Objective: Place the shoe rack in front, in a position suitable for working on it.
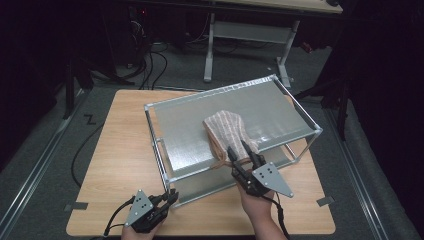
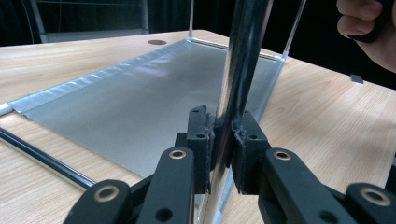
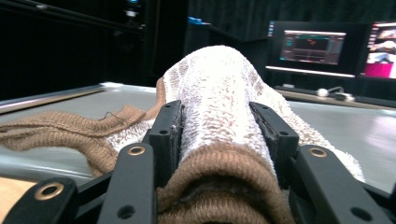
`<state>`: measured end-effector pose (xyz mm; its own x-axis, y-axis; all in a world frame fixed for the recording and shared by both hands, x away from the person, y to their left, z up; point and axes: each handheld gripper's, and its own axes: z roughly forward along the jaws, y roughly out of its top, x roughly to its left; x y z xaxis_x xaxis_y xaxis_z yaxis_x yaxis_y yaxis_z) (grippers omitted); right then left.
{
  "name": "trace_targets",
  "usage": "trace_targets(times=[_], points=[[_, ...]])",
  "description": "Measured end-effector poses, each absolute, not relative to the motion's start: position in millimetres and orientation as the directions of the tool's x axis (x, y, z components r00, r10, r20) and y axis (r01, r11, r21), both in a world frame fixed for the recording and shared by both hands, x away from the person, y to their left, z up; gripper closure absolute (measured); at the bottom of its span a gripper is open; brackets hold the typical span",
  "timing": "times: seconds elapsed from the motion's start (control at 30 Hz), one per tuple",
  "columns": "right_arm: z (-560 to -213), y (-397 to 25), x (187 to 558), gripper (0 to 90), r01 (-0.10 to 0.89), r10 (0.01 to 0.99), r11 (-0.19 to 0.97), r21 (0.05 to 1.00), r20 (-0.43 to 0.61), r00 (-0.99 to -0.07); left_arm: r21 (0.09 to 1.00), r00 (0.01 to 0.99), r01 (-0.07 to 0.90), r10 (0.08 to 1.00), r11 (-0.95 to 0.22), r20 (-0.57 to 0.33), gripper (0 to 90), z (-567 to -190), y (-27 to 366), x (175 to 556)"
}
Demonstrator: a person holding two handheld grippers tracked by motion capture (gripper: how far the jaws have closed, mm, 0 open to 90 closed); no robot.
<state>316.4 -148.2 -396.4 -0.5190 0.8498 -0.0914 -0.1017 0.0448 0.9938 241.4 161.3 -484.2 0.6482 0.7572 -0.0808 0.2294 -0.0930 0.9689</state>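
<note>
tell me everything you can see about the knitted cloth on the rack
The knitted cloth is a soft, ribbed piece, whitish with faint stripes and a brown edging. It lies bunched and humped on the upper shelf of the metal rack, near its front edge, with a brown strip trailing to one side. The right gripper has its jaws closed on the near end, the fabric pinched between the pads.

On the rack's (image 1: 175,107) top shelf the cloth (image 1: 227,131) lies toward my side, my right gripper (image 1: 245,151) at its near edge, my left gripper (image 1: 170,196) at the rack's near-left post (image 2: 240,60).
</note>
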Motion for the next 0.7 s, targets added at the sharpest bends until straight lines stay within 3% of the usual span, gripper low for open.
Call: trace_targets(times=[0.7], points=[[-392, -228, 353, 56.8, -0.06, 0.932, 0.056, 0.997, -0.073, -0.355, 0.969, 0.651, 0.231, 0.754, -0.091, -0.085, 78.9, -484, 162, 241]])
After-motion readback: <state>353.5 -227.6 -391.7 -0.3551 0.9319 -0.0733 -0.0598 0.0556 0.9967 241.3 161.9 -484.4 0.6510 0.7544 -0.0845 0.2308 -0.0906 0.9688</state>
